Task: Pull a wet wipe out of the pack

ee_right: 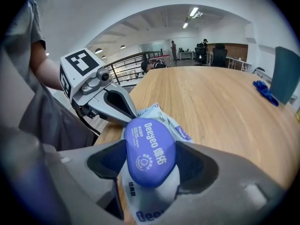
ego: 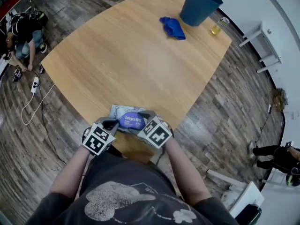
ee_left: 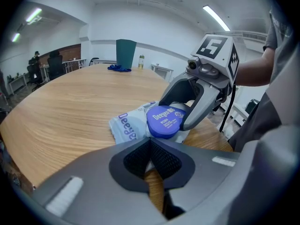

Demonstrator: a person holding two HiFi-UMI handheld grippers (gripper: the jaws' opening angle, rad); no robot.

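Note:
The wet wipe pack [ego: 123, 113] is pale with a blue oval lid [ego: 132, 121], held just above the near edge of the wooden table [ego: 136, 60]. My right gripper [ee_right: 150, 146] has its jaws closed against the two sides of the lid [ee_right: 148, 135], and the pack [ee_right: 154, 210] hangs between them. My left gripper [ee_left: 150, 146] is shut, its tips pinching the pack's thin end seam [ee_left: 127, 128]. The lid is closed and no wipe shows. In the head view the left gripper [ego: 112, 124] and right gripper [ego: 144, 124] flank the pack.
At the table's far end stand a teal bin [ego: 199, 3], a crumpled blue cloth [ego: 172, 27] and a small bottle [ego: 216, 28]. A person [ego: 23, 34] crouches on the floor at the left beside a power strip and cable [ego: 35, 86].

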